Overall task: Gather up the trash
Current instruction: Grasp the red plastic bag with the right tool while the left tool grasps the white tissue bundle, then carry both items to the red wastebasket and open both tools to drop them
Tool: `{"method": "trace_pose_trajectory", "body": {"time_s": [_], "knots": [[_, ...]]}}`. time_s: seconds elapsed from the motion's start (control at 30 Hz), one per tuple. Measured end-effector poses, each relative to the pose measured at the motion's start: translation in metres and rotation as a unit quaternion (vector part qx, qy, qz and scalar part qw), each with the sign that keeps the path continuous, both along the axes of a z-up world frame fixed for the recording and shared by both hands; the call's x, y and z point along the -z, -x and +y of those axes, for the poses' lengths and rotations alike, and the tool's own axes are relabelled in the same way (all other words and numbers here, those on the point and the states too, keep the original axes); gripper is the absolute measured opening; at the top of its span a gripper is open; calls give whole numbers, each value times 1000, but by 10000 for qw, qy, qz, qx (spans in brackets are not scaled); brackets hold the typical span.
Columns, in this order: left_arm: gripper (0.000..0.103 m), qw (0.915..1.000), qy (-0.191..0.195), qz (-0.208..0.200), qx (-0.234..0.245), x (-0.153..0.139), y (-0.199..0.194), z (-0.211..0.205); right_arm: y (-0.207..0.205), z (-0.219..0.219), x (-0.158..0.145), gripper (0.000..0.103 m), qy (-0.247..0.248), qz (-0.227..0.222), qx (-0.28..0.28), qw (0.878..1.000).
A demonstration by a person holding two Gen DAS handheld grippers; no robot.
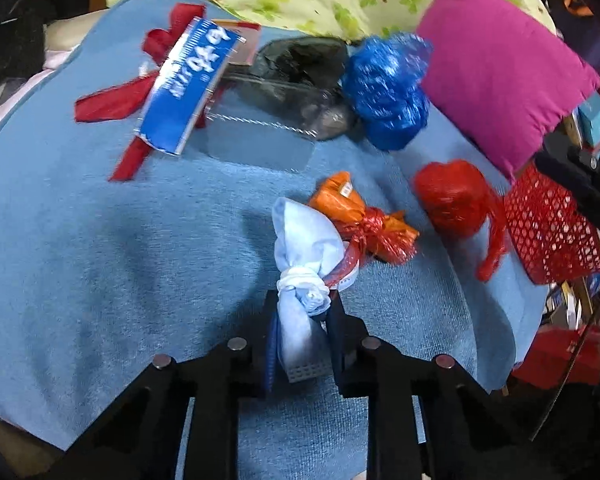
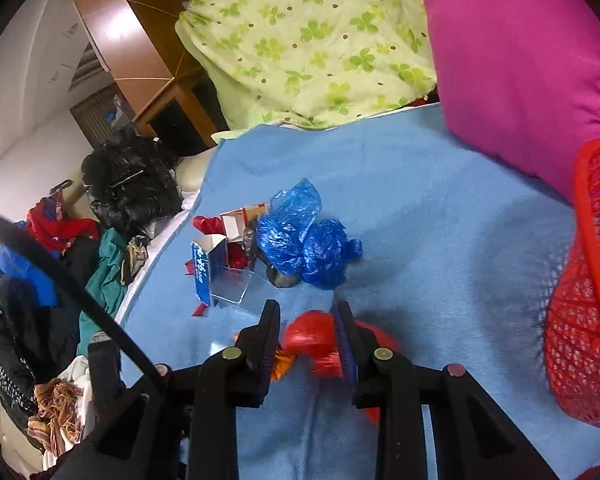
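Observation:
My left gripper (image 1: 302, 306) is shut on a knotted pale blue bag (image 1: 304, 248) and holds it over the blue blanket (image 1: 100, 240). An orange wrapper (image 1: 356, 216) lies just beyond it. A red plastic bag (image 1: 452, 198) lies to the right, beside the red mesh basket (image 1: 548, 228). In the right wrist view my right gripper (image 2: 308, 316) straddles that red bag (image 2: 312, 336), jaws partly open, not clamped. The basket (image 2: 588, 300) stands at the right. A blue bag (image 1: 388, 92) (image 2: 308, 248), a black bag (image 1: 300, 76) and a blue carton (image 1: 188, 84) (image 2: 204, 264) lie farther off.
A magenta pillow (image 1: 496, 76) (image 2: 520, 60) and a green patterned quilt (image 2: 308, 36) bound the far side. A clear plastic box (image 1: 260, 140) (image 2: 232, 288) and red ribbon (image 1: 112, 100) lie by the carton. Clothes are piled off the bed's left edge (image 2: 40, 280).

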State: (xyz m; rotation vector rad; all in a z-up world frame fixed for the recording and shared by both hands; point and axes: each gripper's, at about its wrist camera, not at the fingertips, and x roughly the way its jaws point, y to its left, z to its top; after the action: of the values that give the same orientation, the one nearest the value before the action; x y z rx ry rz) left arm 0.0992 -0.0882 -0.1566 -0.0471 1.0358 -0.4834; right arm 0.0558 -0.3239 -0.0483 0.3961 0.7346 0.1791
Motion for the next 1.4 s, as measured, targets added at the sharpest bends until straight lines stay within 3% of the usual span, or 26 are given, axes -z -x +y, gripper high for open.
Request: {"method": "trace_pose_trajectory", "body": {"time_s": [0.07, 0.13, 0.17, 0.27, 0.4, 0.47, 0.5, 0.53, 0.63, 0.73, 0.83, 1.1, 1.13, 1.17, 1.23, 1.4], "knots": [[23, 10000, 67, -61, -35, -4, 2, 6, 0, -7, 2, 39, -160, 74, -29, 9998], [23, 9997, 100, -198, -65, -12, 17, 10, -3, -10, 8, 86, -129, 241, 24, 9996], [23, 9995, 112, -265, -101, -17, 22, 14, -2, -11, 12, 87, -61, 264, 148, 9995], [23, 9991, 189, -329, -212, -27, 20, 33, -11, -7, 20, 87, 34, 274, 32, 9996], [23, 9981, 250, -445, -331, -31, 17, 47, -36, 16, 51, 86, 278, 994, -440, 9937], [23, 9977, 197, -526, -389, -32, 15, 52, -40, 31, 64, 77, 731, 1140, -537, 9893], [23, 9975, 159, -550, -408, -30, 13, 50, -41, 35, 67, 68, 884, 1171, -541, 9877], [23, 9974, 131, -566, -433, -30, 13, 51, -42, 37, 70, 66, 972, 1195, -526, 9867], [23, 9968, 43, -569, -562, -28, 9, 56, -39, 35, 67, 56, 892, 1066, -412, 9894], [23, 9951, 202, -692, -682, -33, 10, 63, -33, 23, 55, 44, 651, 899, -220, 9936], [24, 9935, 292, -819, -741, -37, 13, 69, -20, 16, 38, 43, 459, 599, -91, 9971], [25, 9922, 724, -574, -833, -36, 0, 74, -3, 4, 17, 41, 82, 205, 29, 9998], [31, 9918, 807, -509, -847, -35, -1, 76, -2, 4, 16, 41, 53, 196, 22, 9998], [46, 9917, 856, -451, -851, -34, -3, 77, -1, 3, 15, 41, 58, 182, 38, 9998], [58, 9913, 856, -366, -933, -32, -4, 79, -1, 5, 15, 41, 62, 161, 26, 9998], [59, 9899, 589, -341, -1244, -27, -4, 86, 0, 9, 13, 41, 64, 77, -20, 9999]]}}
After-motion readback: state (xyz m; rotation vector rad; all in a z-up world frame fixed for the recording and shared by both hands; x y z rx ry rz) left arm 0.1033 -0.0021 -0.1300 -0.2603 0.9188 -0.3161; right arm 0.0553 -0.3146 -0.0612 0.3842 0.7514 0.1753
